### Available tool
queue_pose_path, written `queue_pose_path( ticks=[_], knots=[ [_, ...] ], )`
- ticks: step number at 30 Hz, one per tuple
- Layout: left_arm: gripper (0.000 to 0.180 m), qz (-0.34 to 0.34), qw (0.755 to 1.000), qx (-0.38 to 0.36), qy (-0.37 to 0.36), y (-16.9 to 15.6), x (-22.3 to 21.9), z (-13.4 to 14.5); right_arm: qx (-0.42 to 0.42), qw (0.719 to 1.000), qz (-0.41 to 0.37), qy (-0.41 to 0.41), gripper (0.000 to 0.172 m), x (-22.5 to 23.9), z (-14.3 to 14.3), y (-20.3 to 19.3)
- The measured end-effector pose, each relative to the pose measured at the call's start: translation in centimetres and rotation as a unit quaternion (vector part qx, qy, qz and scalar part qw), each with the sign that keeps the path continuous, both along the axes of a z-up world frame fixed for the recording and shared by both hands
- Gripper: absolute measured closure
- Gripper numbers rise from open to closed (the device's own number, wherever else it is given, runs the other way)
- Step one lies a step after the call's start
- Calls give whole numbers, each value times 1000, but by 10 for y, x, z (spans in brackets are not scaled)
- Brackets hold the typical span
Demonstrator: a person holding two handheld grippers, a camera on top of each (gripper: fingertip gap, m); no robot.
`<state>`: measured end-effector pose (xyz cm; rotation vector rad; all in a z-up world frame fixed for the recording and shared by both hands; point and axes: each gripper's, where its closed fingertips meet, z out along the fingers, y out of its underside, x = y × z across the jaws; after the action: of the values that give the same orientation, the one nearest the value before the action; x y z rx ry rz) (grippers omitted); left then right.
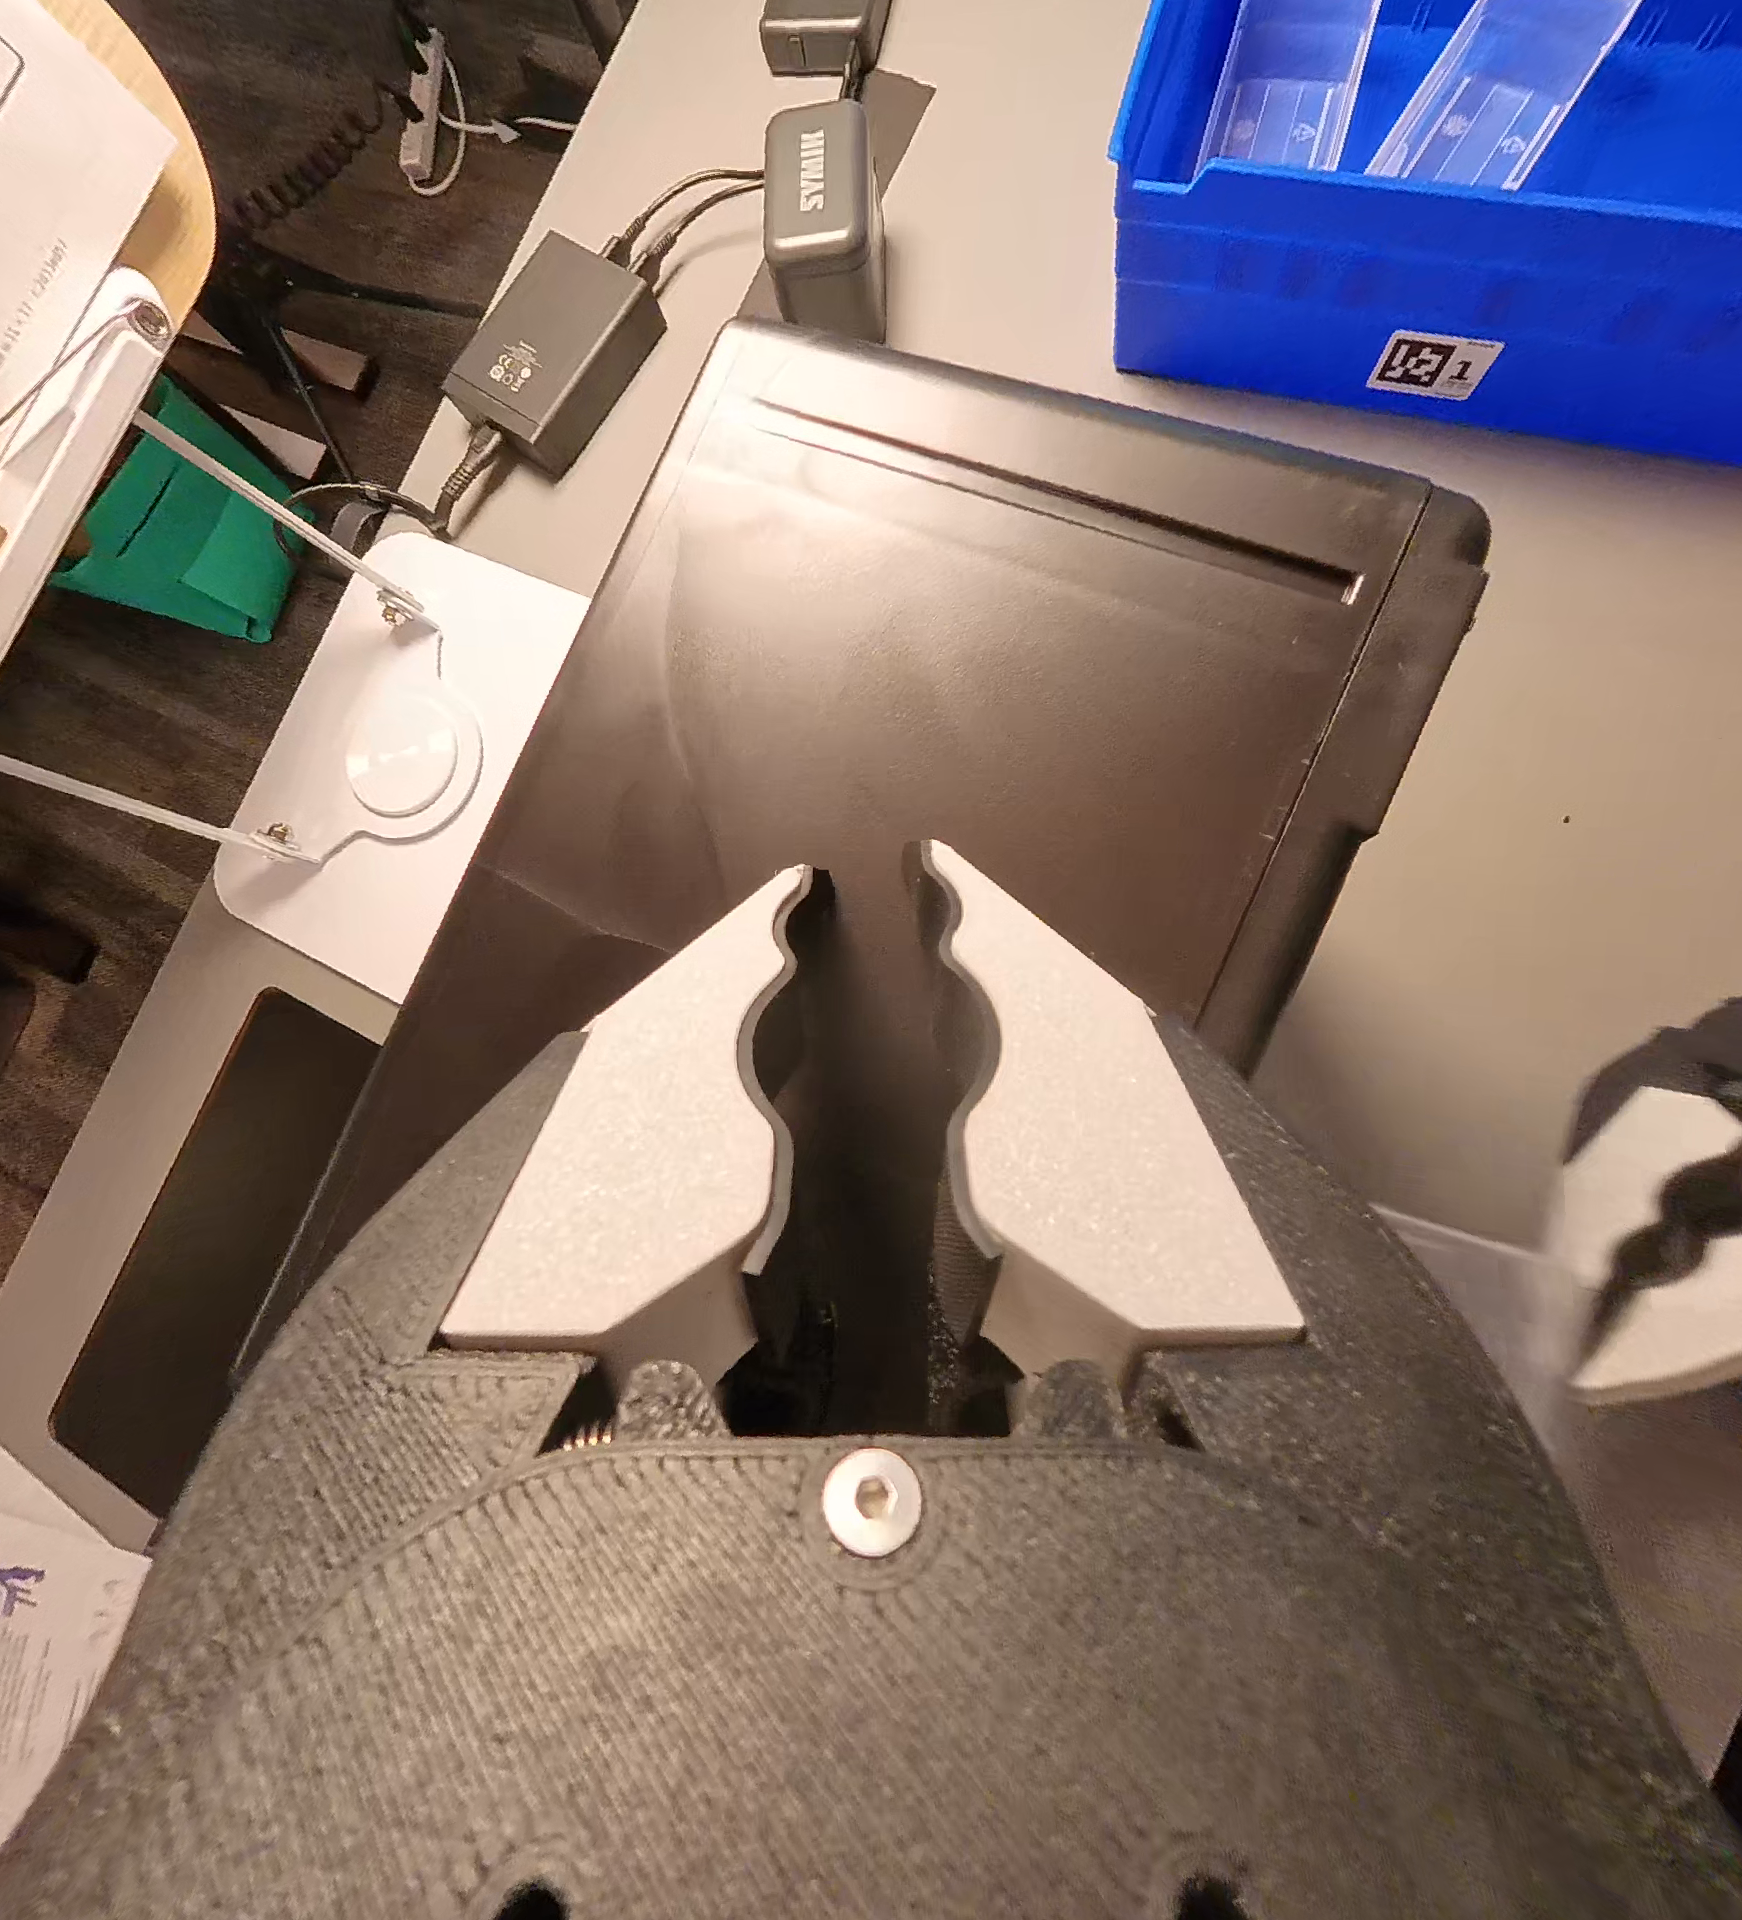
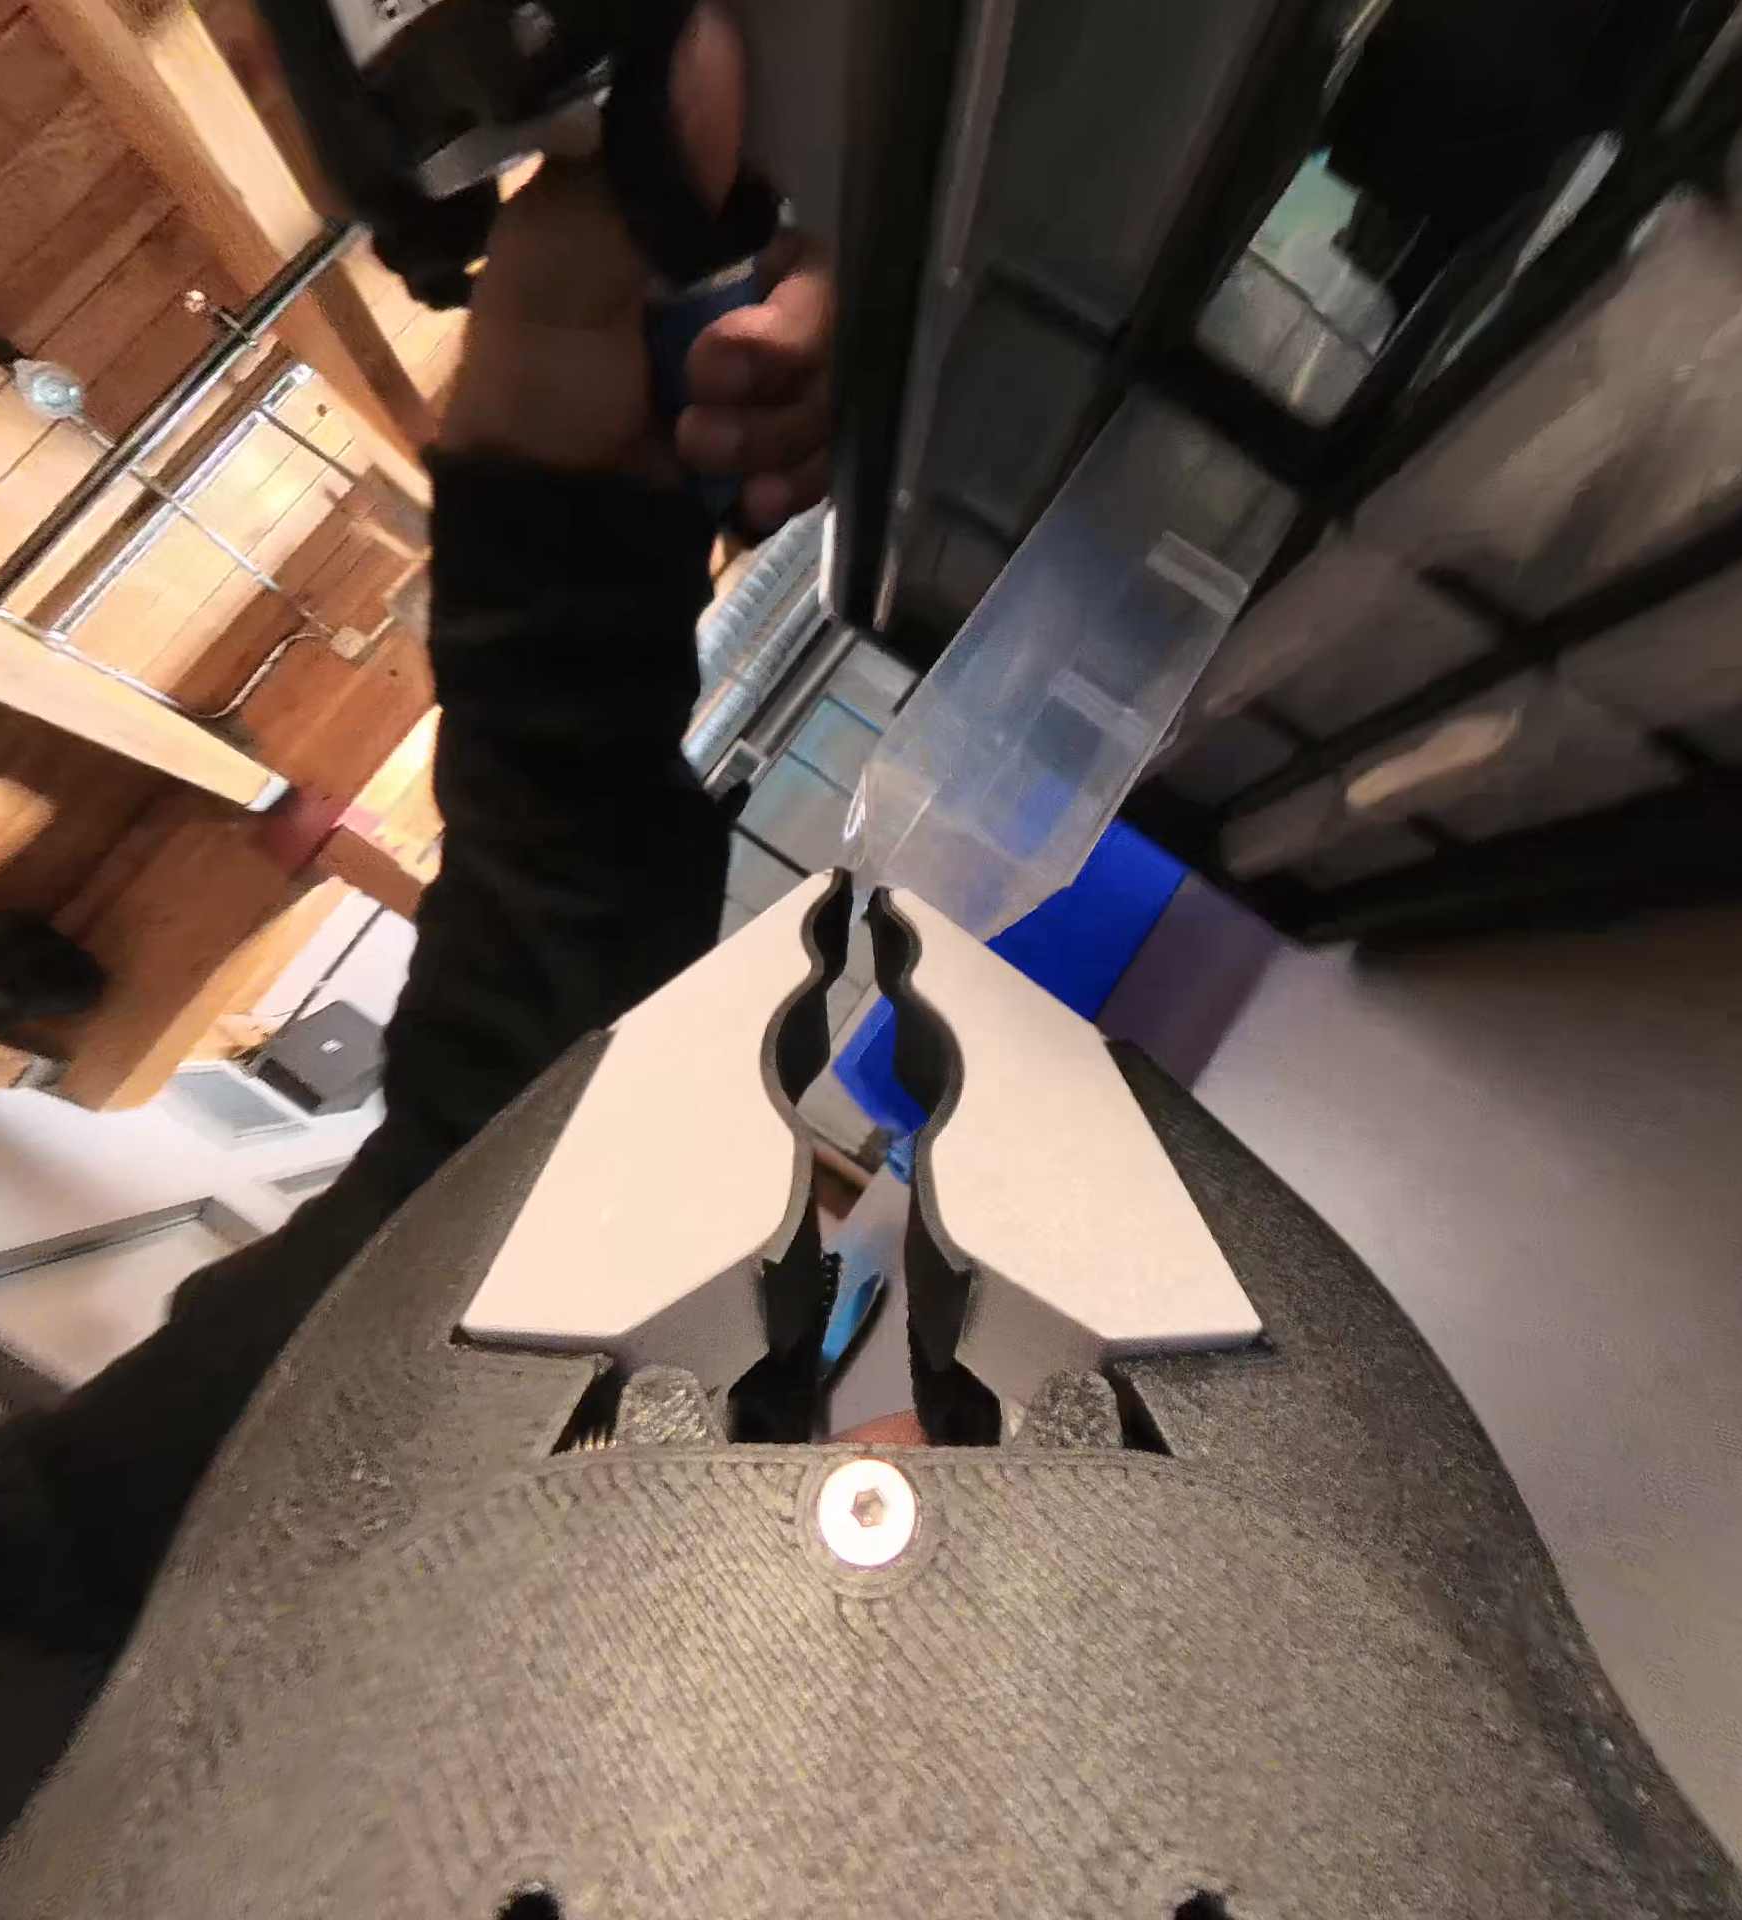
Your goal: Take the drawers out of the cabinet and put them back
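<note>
The black cabinet (image 1: 1002,675) stands on the grey table, and I see its top from above in the left wrist view. My left gripper (image 1: 867,862) sits on its near top edge, fingers slightly apart, closed on a dark part of the cabinet. In the right wrist view the cabinet's front (image 2: 1469,520) shows rows of clear drawers, blurred. My right gripper (image 2: 856,899) is shut on the front lip of a clear plastic drawer (image 2: 1033,727), which hangs in the air in front of the cabinet. The right gripper also shows, blurred, in the left wrist view (image 1: 1677,1216).
A blue bin (image 1: 1469,260) behind the cabinet holds clear drawers (image 1: 1282,94); it also shows in the right wrist view (image 2: 1085,935). Grey power adapters (image 1: 555,353) with cables lie at the table's left edge beside a white stand base (image 1: 399,727). A person's hand (image 2: 586,343) and dark sleeve are at the left.
</note>
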<state>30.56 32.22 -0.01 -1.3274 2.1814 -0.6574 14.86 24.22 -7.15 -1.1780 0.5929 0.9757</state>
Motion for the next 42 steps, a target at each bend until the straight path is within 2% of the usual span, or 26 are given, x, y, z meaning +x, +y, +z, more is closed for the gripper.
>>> queue_pose_path(
  ticks=[5, 9, 12, 14, 15, 19, 20, 21, 24, 27, 28, 31, 32, 42],
  knots=[
    [162, -6, 1000, 2, -2, -2, 1, 0, 3, 999, 24, 41, 171, -13, -11, -66],
    [163, -10, 1000, 3, -7, -3, 2, 0, -35, 998, -9, 55, 170, 7, -30, -108],
    [163, -11, 1000, -5, -12, -3, 3, 0, -63, 995, -19, 69, 171, 15, -43, -123],
    [162, -12, 1000, -12, -12, -2, 3, 0, -96, 994, -7, 44, 171, 10, -48, -116],
    [162, -13, 1000, -15, -12, -2, 3, 0, -107, 994, -5, 25, 164, 7, -47, -110],
    [162, -15, 1000, -16, -10, -2, 3, 0, -121, 992, 38, 0, 94, 0, -33, -69],
    [162, -15, 1000, -15, -10, -2, 3, 0, -126, 991, 48, -2, 82, 1, -32, -58],
    [162, -15, 1000, -13, -9, -2, 3, 0, -126, 990, 55, 0, 75, 3, -30, -49],
    [162, -17, 1000, -8, -7, -2, 3, 0, -130, 989, 75, 10, 68, 10, -32, -25],
    [163, -21, 1000, -5, -6, -3, 3, 0, -150, 984, 94, 14, 71, 13, -40, -5],
    [163, -22, 1000, -5, -6, -3, 3, 0, -152, 983, 103, 13, 79, 12, -40, 1],
    [162, -25, 1000, -11, -8, -3, 3, 0, -160, 981, 110, 6, 123, 10, -38, 12],
    [162, -25, 1000, -14, -8, -2, 3, 0, -162, 981, 108, 0, 127, 9, -36, 13],
    [162, -29, 999, -17, -5, -6, 4, 0, -173, 982, 73, 33, 130, 10, -33, -1]
  ],
)
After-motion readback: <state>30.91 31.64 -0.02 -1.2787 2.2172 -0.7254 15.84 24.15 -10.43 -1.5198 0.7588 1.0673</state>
